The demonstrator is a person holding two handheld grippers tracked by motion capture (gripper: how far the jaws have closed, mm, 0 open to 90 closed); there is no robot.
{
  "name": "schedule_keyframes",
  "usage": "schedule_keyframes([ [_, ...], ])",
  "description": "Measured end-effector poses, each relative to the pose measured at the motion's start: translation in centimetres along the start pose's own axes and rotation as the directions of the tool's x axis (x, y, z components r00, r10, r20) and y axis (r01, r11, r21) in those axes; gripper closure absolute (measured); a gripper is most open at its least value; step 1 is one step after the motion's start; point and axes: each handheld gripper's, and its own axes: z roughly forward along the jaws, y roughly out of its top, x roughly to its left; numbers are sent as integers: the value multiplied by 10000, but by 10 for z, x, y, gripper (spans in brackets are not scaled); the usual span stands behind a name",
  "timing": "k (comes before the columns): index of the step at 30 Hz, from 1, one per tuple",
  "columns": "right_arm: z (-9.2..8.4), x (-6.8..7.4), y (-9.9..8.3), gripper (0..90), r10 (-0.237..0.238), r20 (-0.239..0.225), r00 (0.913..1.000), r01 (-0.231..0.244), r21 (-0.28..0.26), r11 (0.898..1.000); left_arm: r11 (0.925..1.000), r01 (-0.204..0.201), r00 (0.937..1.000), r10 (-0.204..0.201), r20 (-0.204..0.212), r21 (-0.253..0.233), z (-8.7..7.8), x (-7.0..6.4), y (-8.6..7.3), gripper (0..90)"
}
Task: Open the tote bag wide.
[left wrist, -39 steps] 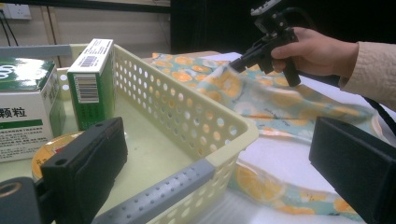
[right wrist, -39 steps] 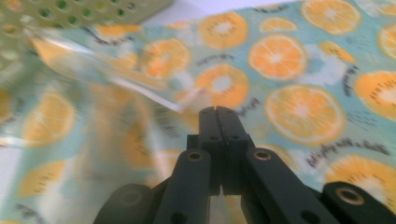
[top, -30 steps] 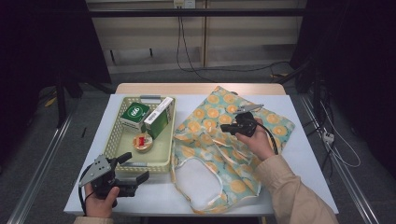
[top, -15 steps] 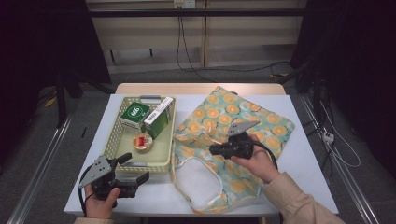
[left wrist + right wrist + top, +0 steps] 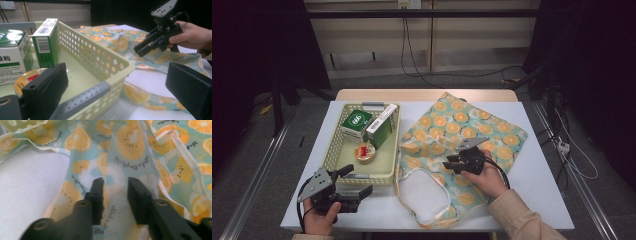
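The orange-print cloth bag lies spread over the middle and right of the white surface, its open mouth and loop handle toward the near edge. The right claw sits low over the bag's middle, jaws a narrow gap apart; in the right gripper view a fold of the cloth runs between them, but whether they pinch it or merely straddle it is hard to tell. The right hand covers part of the cloth beneath it. Just beside the bag, toward the left edge, stands a pale perforated basket holding a green-and-white box, a tall green carton leaning against it, and a roll of tape; the print on the boxes is too small to read from above. The left claw hangs at the near left corner, just beside the basket's near wall, jaws spread wide and empty. In the left gripper view its own jaw hides part of the tape, and the box is cut off at the frame's edge.
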Motion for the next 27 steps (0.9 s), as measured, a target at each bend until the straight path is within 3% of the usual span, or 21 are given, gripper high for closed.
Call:
schedule_keyframes([
  [2, 4, 1, -3, 563, 58, -111, 9999, -55, 270, 9996, 10000, -49, 10000, 49, -10, 31, 0, 1, 0, 39],
  [5, 6, 5, -4, 596, -274, 188, 9994, 265, 427, 9987, 10000, -1, 10000, 1, -14, 19, 0, -1, 0, 39],
  [8, 7, 4, -5, 674, -389, 338, 9987, 376, 371, 9986, 10000, -47, 10000, 47, 19, 22, 0, -2, 0, 39],
  [12, 6, 1, -5, 874, -410, 588, 9974, 388, 389, 9985, 9999, -145, 9999, 145, 16, 58, -1, -2, 0, 40],
  [18, 7, 0, -4, 900, -359, 658, 9972, 337, 333, 9989, 9999, -164, 9999, 164, 34, 50, 0, -2, 1, 39],
  [23, 1, 5, 1, 900, -248, 254, 9994, 240, 308, 9992, 9999, -110, 9999, 110, 33, 41, 0, -2, 0, 39],
  [27, -9, 16, 12, 900, -74, -626, 9980, 74, -5, 10000, 9999, -168, 9999, 168, -2, 29, 0, -1, 1, 39],
])
